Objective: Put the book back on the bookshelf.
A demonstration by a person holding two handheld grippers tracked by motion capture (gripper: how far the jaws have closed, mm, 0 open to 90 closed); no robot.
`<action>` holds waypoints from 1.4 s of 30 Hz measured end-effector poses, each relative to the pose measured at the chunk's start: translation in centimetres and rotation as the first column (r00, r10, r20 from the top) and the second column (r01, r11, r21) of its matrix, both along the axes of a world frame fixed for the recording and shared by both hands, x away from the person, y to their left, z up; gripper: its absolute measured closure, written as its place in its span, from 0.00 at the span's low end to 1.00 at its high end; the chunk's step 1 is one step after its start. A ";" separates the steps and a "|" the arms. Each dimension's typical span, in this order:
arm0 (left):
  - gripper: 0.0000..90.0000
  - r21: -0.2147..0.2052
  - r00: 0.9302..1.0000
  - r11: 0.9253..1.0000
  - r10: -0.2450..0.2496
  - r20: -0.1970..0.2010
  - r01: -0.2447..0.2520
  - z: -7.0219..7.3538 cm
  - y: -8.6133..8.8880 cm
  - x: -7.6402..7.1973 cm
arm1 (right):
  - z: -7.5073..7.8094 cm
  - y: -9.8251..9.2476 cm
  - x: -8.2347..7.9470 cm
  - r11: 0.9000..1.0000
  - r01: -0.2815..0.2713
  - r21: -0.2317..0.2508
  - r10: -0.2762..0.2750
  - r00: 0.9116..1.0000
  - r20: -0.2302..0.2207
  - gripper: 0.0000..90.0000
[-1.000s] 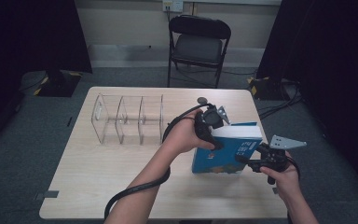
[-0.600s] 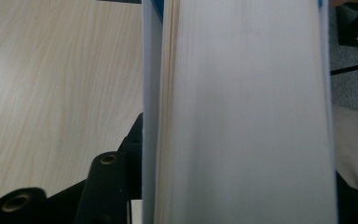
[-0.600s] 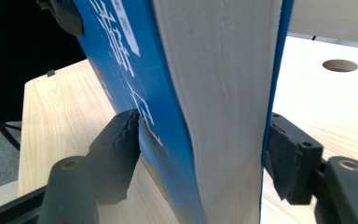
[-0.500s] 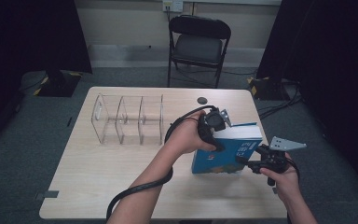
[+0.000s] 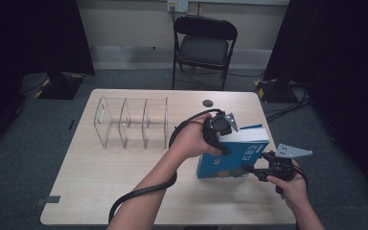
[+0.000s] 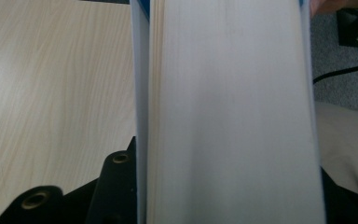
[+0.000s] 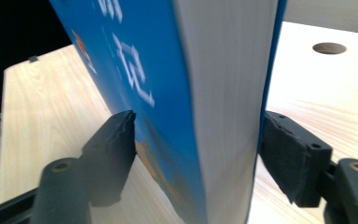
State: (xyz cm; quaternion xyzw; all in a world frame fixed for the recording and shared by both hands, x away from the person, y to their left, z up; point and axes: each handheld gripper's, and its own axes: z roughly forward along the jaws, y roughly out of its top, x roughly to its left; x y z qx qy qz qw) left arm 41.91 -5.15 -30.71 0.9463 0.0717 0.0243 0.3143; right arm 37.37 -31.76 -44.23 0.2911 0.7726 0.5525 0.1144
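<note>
Book [image 5: 232,153]: thick, blue glossy cover, white page block, upright on pale wood table [image 5: 100,177], center-right of frame. Left gripper [image 5: 219,134] jaws, just closing, clamp its top edge. Right gripper [image 5: 258,172] jaws, just opening, flank the lower corner w/ small gaps, not pressing. Clear acrylic rack [image 5: 132,122] upper left.

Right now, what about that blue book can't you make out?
- Lettering on the book cover: blurred in the right gripper view, too small in the high view.
- Its lower end: cut off by the left gripper view's bottom edge.
- Its back cover: hidden in the high view by the book itself.
</note>
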 end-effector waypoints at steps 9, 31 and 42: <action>0.66 -0.002 1.000 1.000 -0.002 -0.013 0.002 0.0 0.1 0.0 | -1.8 -0.8 -1.1 0.997 0.021 -0.074 -0.024 0.999 -0.031 0.25; 0.62 0.000 1.000 1.000 0.009 0.001 -0.009 0.0 0.1 0.3 | -5.5 -0.3 -2.3 0.956 0.045 -0.290 -0.073 0.994 -0.084 0.20; 0.65 -0.017 0.999 0.999 0.039 0.005 -0.039 -0.1 0.1 -0.2 | -5.7 0.1 -2.5 0.926 0.044 -0.374 -0.084 0.992 -0.090 0.19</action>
